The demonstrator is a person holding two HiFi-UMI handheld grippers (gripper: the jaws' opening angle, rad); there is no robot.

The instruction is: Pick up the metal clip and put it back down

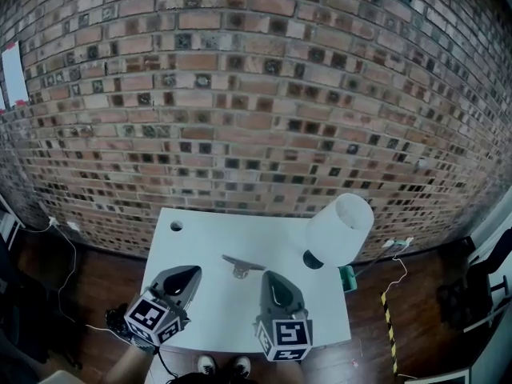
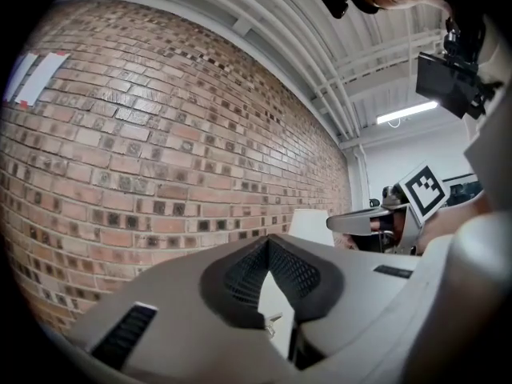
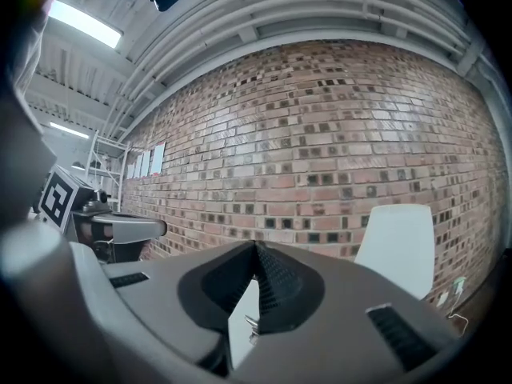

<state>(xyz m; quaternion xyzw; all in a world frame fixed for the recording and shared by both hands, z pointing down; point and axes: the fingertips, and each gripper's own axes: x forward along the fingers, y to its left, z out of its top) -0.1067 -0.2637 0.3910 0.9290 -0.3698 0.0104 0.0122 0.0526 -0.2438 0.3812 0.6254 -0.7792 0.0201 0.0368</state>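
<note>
- At the near edge of the head view, a pair of shoes (image 1: 220, 365) stands on the dark wood floor (image 1: 96, 270), just under the table (image 1: 320, 310).
- The left gripper (image 1: 190, 272) is over the near left part of the table. Its jaws are together at the tips and nothing is between them.
- The right gripper (image 1: 272, 277) is beside it, over the near middle of the table. Its jaws are also together and they hold nothing.
- Both grippers point level, towards the wall (image 1: 256, 94).
- The clip (image 1: 242, 266) lies on the white table top, between the two grippers and a little beyond their tips. It touches neither of them.
- In the left gripper view, the clip (image 2: 272, 320) shows low in the narrow gap under the joined tips of the left gripper (image 2: 270, 238). In the right gripper view the clip (image 3: 251, 325) shows in the same way under the right gripper (image 3: 256, 245).
- A round hole (image 1: 176, 226) is in the far left corner of the table.
- A white cylinder-shaped thing (image 1: 340, 230) with a dark foot is at the far right edge of the table, well apart from the clip.
- Behind all this, the brick wall fills the far side.
</note>
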